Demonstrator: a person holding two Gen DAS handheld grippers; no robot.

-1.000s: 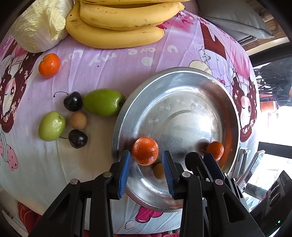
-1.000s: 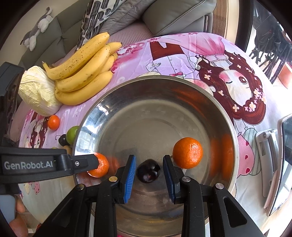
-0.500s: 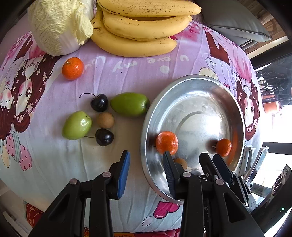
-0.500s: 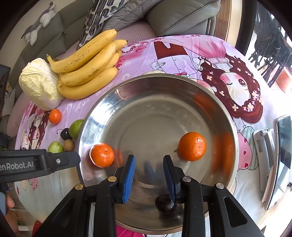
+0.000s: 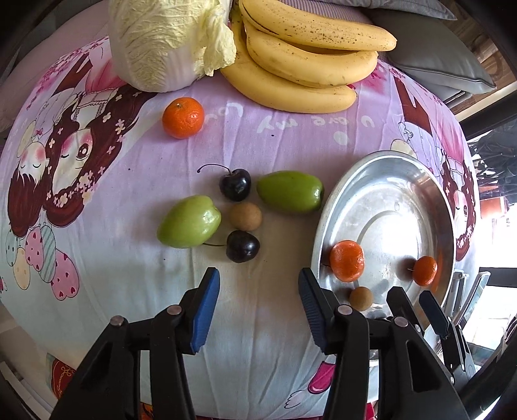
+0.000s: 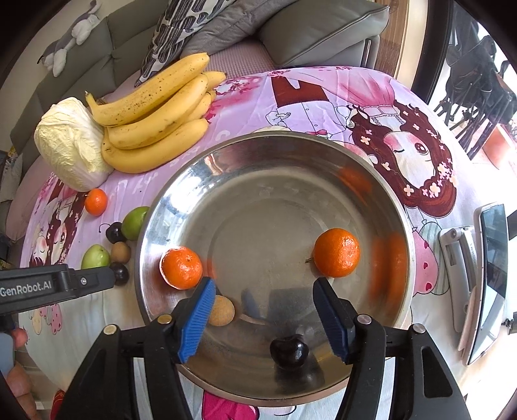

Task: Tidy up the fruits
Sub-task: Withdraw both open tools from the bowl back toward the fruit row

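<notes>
A steel bowl (image 6: 400,206) holds two mandarins (image 6: 337,252), a brown longan (image 6: 221,310) and a dark cherry (image 6: 288,351). My right gripper (image 6: 264,318) is open and empty above the bowl's near side, the cherry lying below it. My left gripper (image 5: 258,302) is open and empty over the cloth, left of the bowl (image 5: 391,181). Ahead of it lie two cherries (image 5: 243,246), a longan (image 5: 245,216), two green fruits (image 5: 290,192) and a mandarin (image 5: 183,118).
A banana bunch (image 5: 303,64) and a cabbage (image 5: 161,42) sit at the table's far side. A phone on a stand (image 6: 491,278) lies right of the bowl. A sofa with cushions (image 6: 290,29) is behind the table.
My right gripper opened and let the cherry drop into the bowl, then drew back. My left gripper moved left off the bowl toward the loose fruit and opened wider.
</notes>
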